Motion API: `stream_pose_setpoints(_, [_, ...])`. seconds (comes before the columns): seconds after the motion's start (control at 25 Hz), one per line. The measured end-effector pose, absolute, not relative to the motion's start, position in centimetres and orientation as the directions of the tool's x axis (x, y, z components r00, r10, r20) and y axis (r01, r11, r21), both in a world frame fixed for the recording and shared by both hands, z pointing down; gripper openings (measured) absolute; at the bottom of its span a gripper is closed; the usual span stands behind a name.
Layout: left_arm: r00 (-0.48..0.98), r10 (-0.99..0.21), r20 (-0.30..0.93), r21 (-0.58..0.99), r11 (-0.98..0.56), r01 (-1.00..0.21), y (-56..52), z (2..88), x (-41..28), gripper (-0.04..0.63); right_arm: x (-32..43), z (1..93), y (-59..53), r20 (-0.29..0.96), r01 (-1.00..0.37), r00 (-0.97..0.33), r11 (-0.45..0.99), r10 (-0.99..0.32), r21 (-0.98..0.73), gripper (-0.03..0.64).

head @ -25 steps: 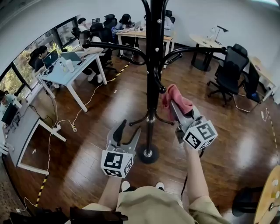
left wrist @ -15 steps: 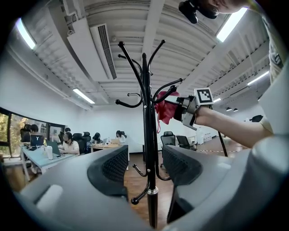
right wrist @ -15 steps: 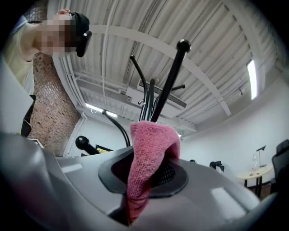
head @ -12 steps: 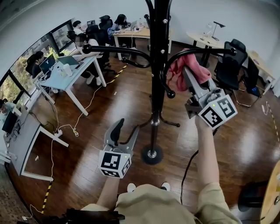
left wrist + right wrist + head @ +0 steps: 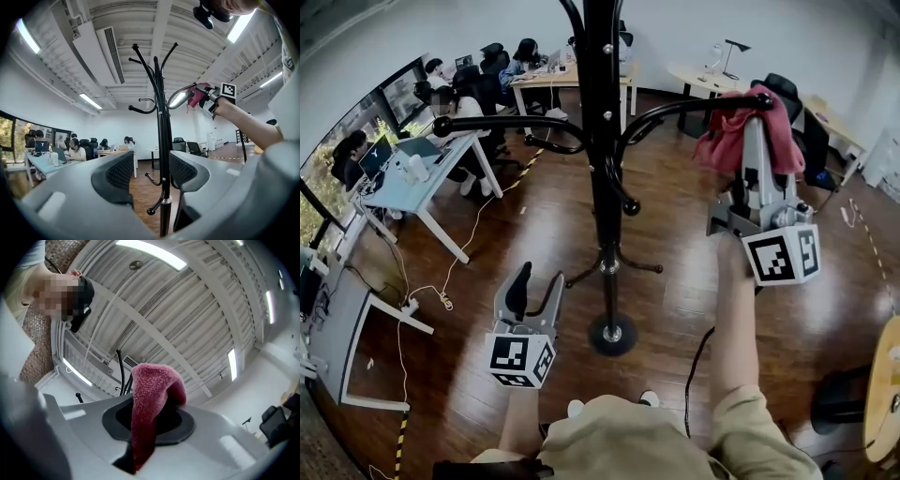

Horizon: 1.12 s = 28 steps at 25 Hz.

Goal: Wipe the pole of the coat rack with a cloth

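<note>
The black coat rack pole (image 5: 602,169) rises from a round base (image 5: 612,333) on the wood floor, with curved hook arms (image 5: 675,114) branching off it. My right gripper (image 5: 754,131) is held high to the right of the pole, beside the tip of one hook arm, shut on a pink-red cloth (image 5: 724,141). In the right gripper view the cloth (image 5: 149,404) is clamped between the jaws and folds over them. My left gripper (image 5: 536,281) hangs low, left of the pole, open and empty. In the left gripper view the pole (image 5: 162,154) stands beyond the open jaws.
Desks (image 5: 431,164) with seated people line the left and back. Office chairs (image 5: 811,131) and a small round table (image 5: 703,80) stand at the back right. A cable (image 5: 441,281) trails on the floor at left. A wooden tabletop edge (image 5: 886,394) shows at right.
My right gripper has risen with the cloth from beside the pole's lower part up to the level of a hook arm's tip. The left gripper stays low and open.
</note>
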<state>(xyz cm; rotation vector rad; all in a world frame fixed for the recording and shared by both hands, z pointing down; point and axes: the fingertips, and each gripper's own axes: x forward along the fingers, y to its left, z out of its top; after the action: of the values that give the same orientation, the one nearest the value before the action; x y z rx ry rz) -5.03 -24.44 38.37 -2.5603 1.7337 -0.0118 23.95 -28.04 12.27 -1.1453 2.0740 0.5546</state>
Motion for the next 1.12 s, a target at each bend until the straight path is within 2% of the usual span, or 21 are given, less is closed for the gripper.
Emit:
stream_pose_setpoints(0.32, [0.403,-0.915,-0.020,-0.043,-0.401,-0.915,-24.4,38.5,-3.2,0.222,21.2,12.7,-28.5,-0.673,-0.871,-0.428,0.473,-0.603,0.131,0.051])
stream_pose_setpoints(0.64, [0.362,-0.932,-0.006,-0.020,-0.362,-0.932,-24.2,39.2,-4.9,0.222,17.7,14.8,-30.5,-0.601,-0.783,-0.542,0.614,-0.588,0.105,0.049])
stream_pose_setpoints(1.12, [0.312,-0.950,0.006,-0.012,-0.312,-0.950,-23.6,39.9,-6.9,0.221,13.1,18.5,-33.3,-0.531,-0.691,-0.626,0.722,-0.571,0.039,0.048])
